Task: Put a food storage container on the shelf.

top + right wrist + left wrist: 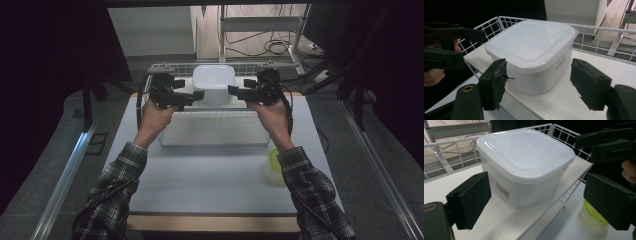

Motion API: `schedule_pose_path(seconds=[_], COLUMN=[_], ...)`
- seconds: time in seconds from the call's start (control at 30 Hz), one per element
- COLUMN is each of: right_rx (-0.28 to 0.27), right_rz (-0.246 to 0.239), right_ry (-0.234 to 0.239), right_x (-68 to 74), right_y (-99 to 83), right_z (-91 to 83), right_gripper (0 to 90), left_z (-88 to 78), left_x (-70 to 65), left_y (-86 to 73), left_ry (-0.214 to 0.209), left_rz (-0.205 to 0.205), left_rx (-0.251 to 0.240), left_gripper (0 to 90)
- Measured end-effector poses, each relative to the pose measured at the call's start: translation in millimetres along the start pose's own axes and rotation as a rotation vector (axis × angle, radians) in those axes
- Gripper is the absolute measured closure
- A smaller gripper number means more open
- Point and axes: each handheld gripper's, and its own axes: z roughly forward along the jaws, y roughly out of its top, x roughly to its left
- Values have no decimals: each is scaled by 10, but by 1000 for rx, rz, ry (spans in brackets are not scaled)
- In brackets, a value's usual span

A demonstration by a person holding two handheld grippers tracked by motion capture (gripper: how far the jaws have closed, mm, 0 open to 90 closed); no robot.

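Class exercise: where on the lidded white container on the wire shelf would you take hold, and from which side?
Probably the white container by its two opposite side walls, just under the overhanging lid rim, one hand-held gripper from each side. The walls taper downward, so the rim should stop slipping.

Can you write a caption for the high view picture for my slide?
Two open grippers, left and right, flank a lidded white square plastic tub on a white wire-railed shelf.

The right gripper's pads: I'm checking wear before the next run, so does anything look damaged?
Yes. In the right gripper view, the left-hand pad has a torn, frayed edge with a sliver sticking out toward the white container.
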Motion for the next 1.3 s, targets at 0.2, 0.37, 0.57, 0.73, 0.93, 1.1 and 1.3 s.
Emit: schedule_pose_path(seconds=[0.2, 0.37, 0.57, 0.73, 0.93, 1.1, 1.3], right_rx=[-2, 1, 5, 31, 60, 71, 66], right_rz=[-34, -69, -117, -159, -174, -172, -174], right_ry=[9, 21, 35, 48, 53, 53, 38], right_x=[44, 111, 203, 275, 282, 260, 244], right_y=[-109, -194, -290, -438, -593, -743, -931], right_z=[-72, -141, -221, -264, -273, -284, -333], right_gripper=[225, 194, 165, 140, 137, 137, 133], left_z=[-134, -244, -305, -334, -405, -443, -435], left_x=[-114, -209, -314, -344, -347, -387, -443], left_y=[-114, -226, -395, -542, -699, -829, -1028], left_ry=[-36, -40, -71, -117, -109, -80, -81], left_rz=[53, 100, 152, 151, 163, 168, 154], left_rx=[-32, -50, -26, -7, 1, 13, 14], left_gripper=[55, 55, 57, 79, 83, 83, 82])
